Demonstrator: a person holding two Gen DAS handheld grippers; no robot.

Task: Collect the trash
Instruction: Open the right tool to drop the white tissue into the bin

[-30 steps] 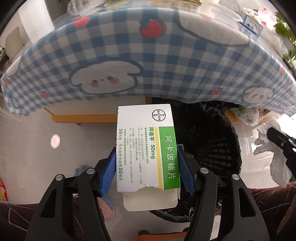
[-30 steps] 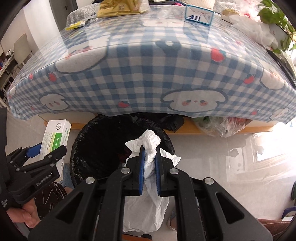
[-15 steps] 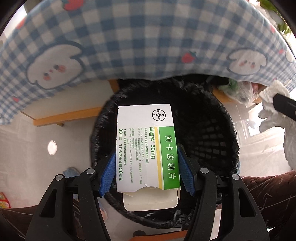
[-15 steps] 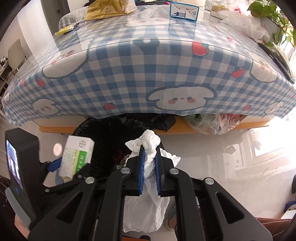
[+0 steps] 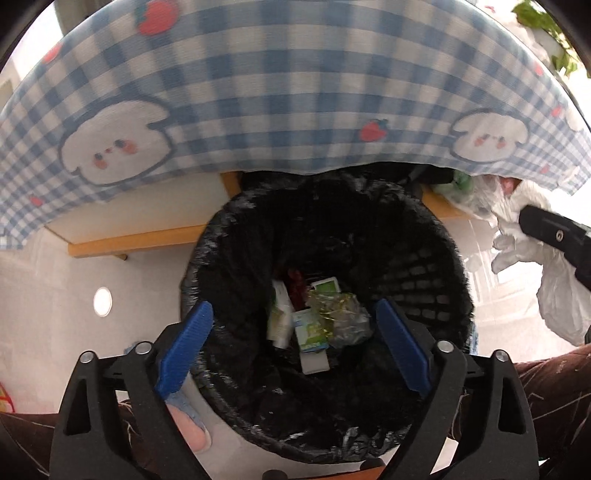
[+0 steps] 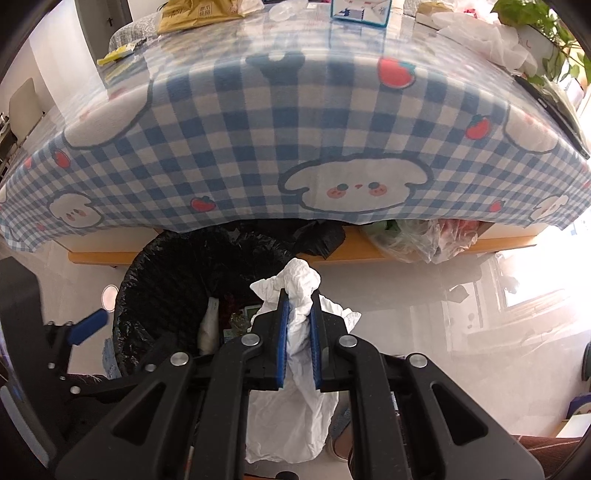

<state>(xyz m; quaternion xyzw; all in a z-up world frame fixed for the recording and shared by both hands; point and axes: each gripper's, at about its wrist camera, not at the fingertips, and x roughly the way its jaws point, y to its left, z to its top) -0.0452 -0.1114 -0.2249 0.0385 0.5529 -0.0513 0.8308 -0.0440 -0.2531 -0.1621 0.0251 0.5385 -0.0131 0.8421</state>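
Note:
A black bin lined with a black bag (image 5: 436,280) stands on the floor under the table's edge. My left gripper (image 5: 291,325) is open and empty right above it. The white and green medicine box (image 5: 310,332) lies at the bin's bottom among other boxes and a crumpled wrapper (image 5: 343,314). My right gripper (image 6: 298,306) is shut on a crumpled white plastic bag (image 6: 291,417) beside the bin's right rim (image 6: 155,258). The bag also shows in the left wrist view (image 5: 554,288).
A table with a blue checked cloth (image 6: 295,122) overhangs the bin. On it lie a brown packet (image 6: 199,14), a blue box (image 6: 358,11), white bags (image 6: 487,37) and a plant. Clear bags of waste (image 6: 424,236) sit under the table. My legs are below.
My left gripper has opened above the bin and the medicine box has dropped into it. My right gripper still holds the white bag in about the same place.

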